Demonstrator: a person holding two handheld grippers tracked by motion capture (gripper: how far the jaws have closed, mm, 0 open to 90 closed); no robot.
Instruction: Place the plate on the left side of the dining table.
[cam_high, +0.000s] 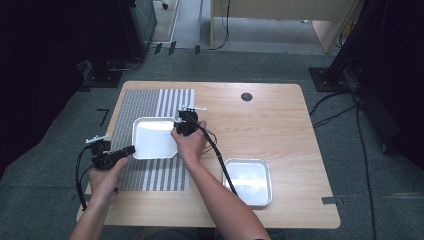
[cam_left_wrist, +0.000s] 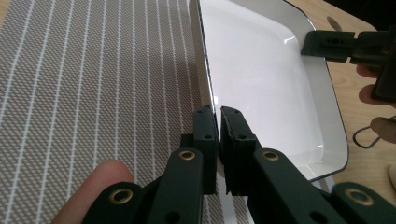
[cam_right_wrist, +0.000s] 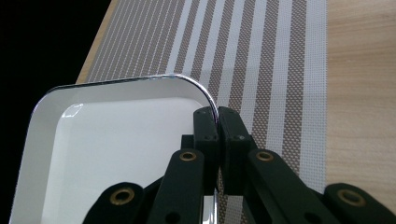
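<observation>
A white square tray (cam_high: 152, 137) with a dark rim lies on the striped grey placemat (cam_high: 145, 102). My left gripper (cam_high: 132, 149) is shut on the tray's left front rim. In the left gripper view the jaws (cam_left_wrist: 218, 117) pinch that thin rim, the tray (cam_left_wrist: 261, 74) runs off to the right, and the right gripper (cam_left_wrist: 329, 44) holds the far edge. My right gripper (cam_high: 176, 129) is shut on the tray's right rim. In the right gripper view the jaws (cam_right_wrist: 217, 116) clamp the rim beside a rounded corner of the tray (cam_right_wrist: 116, 140). The tray holds nothing.
A second white tray (cam_high: 248, 181), with nothing in it, sits on the bare wooden table (cam_high: 280, 125) at the front right. A black round grommet (cam_high: 246, 97) is set in the tabletop at the back. The right gripper's cable trails past the second tray.
</observation>
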